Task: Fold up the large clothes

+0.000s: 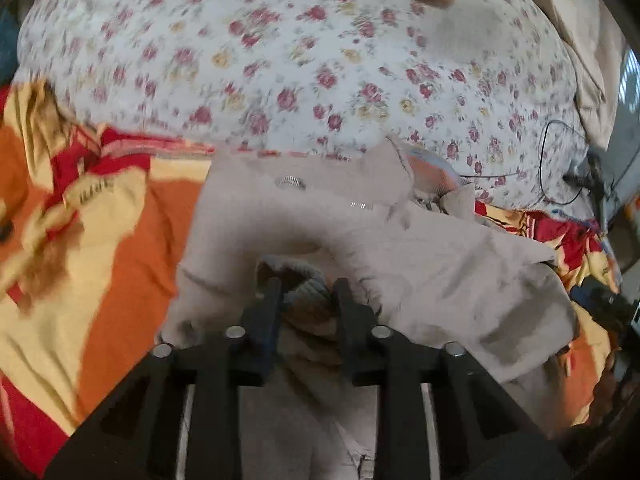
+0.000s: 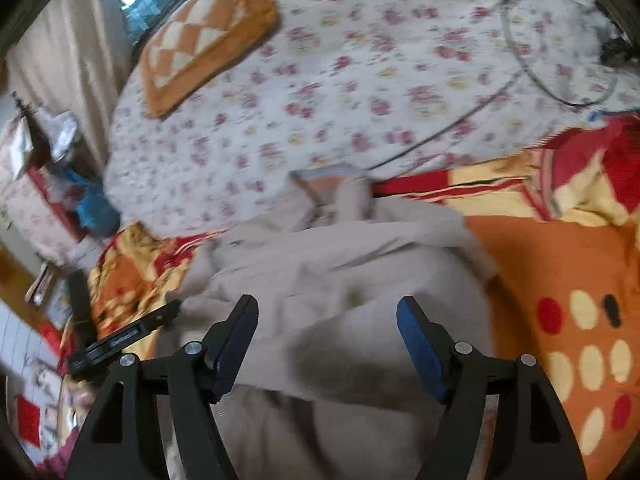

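Bed surface: one floral sheet (image 1: 280, 60), one orange-red blanket (image 1: 100, 240) nearer the cameras. One beige garment (image 1: 420, 280) lies crumpled on the blanket, collar end toward the sheet, long axis roughly sheet-to-camera. One orange checked cushion (image 2: 208, 36) beyond the garment, by curtain and window. Left gripper (image 1: 306, 292) clenched on a ribbed garment fold. Right gripper (image 2: 328, 332) released, jaws spread over the garment.

Beige garment (image 1: 440, 280): soft matt cloth; grippers matt plastic.
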